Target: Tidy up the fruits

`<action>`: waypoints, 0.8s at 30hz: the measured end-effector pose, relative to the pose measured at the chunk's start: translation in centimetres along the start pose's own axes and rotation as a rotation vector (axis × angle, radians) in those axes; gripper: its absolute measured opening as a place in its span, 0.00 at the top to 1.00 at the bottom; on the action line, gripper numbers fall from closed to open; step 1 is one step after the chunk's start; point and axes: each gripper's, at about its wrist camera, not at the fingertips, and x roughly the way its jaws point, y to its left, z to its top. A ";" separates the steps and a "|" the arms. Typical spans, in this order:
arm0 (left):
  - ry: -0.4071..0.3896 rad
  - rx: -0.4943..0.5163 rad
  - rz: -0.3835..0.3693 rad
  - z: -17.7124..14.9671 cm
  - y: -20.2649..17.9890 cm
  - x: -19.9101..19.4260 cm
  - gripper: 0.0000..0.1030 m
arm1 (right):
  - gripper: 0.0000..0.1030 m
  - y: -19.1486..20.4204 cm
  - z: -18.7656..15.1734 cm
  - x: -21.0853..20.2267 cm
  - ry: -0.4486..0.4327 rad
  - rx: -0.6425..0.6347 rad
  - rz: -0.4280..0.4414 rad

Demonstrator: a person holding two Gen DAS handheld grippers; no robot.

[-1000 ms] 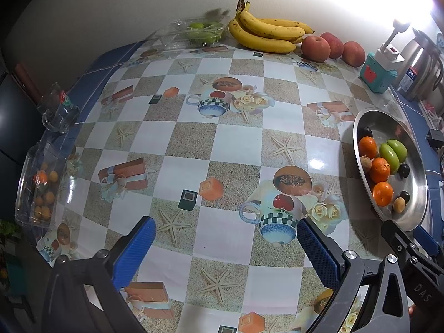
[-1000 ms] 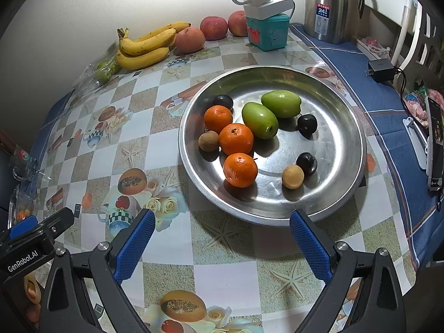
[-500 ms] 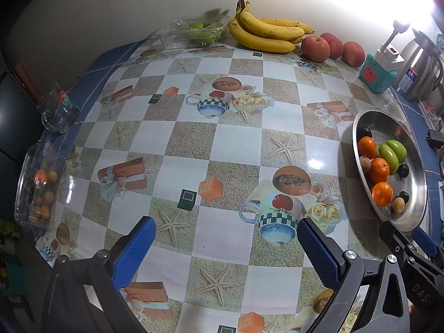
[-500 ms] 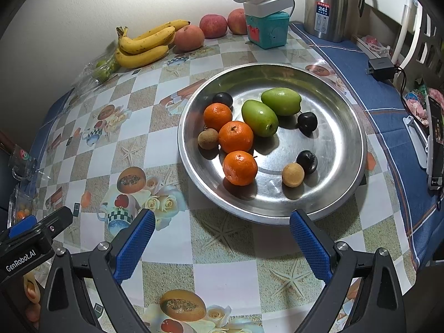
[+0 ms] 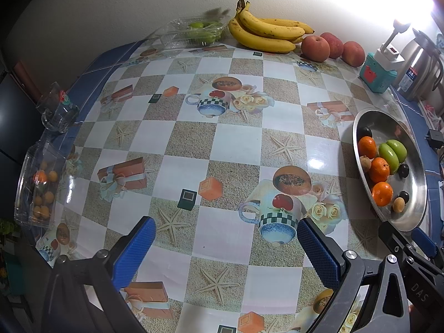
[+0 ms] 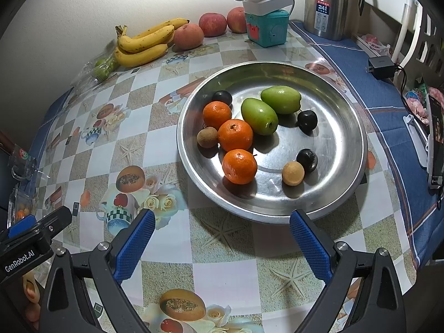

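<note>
- Little changed since the earlier frames: metal dish (image 6: pixel 344 183) marginally lower and nearer in the right wrist view; fruit unmoved.
- Left wrist view: left gripper (image 5: pixel 224 245) above patterned tablecloth (image 5: pixel 236 144), blue fingers (image 5: pixel 133 249) spread wide, nothing between them. Right of it, metal dish with three oranges (image 5: pixel 378 169), two green fruits (image 5: pixel 392 151), small dark and tan fruits. Along the far wall, bananas (image 5: pixel 266 32), three apples (image 5: pixel 331 47), clear tray of green fruit (image 5: pixel 199 32). Clear box of small orange fruit (image 5: pixel 38 186) at left table edge.
- Right wrist view: right gripper (image 6: pixel 222 244) just short of the dish's near rim, fingers (image 6: pixel 310 247) spread, empty. Kettle (image 6: pixel 328 2) and teal box (image 6: pixel 266 27) behind the dish.
</note>
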 end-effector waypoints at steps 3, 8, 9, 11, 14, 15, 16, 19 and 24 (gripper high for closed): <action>0.000 -0.003 0.003 -0.1 0.0 0.0 0.00 | 0.05 0.0 0.0 0.0 0.000 -0.001 0.000; 0.001 -0.003 0.008 0.0 0.1 0.1 0.00 | 0.05 0.0 0.0 0.1 0.004 0.003 0.000; 0.001 -0.003 0.009 0.0 0.1 0.1 0.00 | 0.05 0.0 0.1 0.1 0.005 0.004 -0.001; 0.002 -0.004 0.009 -0.1 0.2 0.2 0.00 | 0.05 -0.1 0.0 0.1 0.007 0.006 -0.001; 0.003 -0.005 0.011 -0.1 0.1 0.2 0.00 | 0.05 -0.1 0.1 0.2 0.010 0.009 -0.002; 0.003 -0.004 0.011 -0.1 0.2 0.2 0.00 | 0.05 -0.1 0.1 0.2 0.011 0.010 -0.002; 0.002 -0.004 0.011 -0.1 0.1 0.2 0.00 | 0.05 -0.1 0.1 0.2 0.011 0.010 -0.002; 0.003 -0.005 0.011 -0.1 0.1 0.3 0.00 | 0.05 -0.1 0.0 0.2 0.011 0.010 -0.002; 0.004 -0.007 0.011 -0.1 0.2 0.3 0.00 | 0.05 -0.1 0.0 0.2 0.013 0.011 -0.002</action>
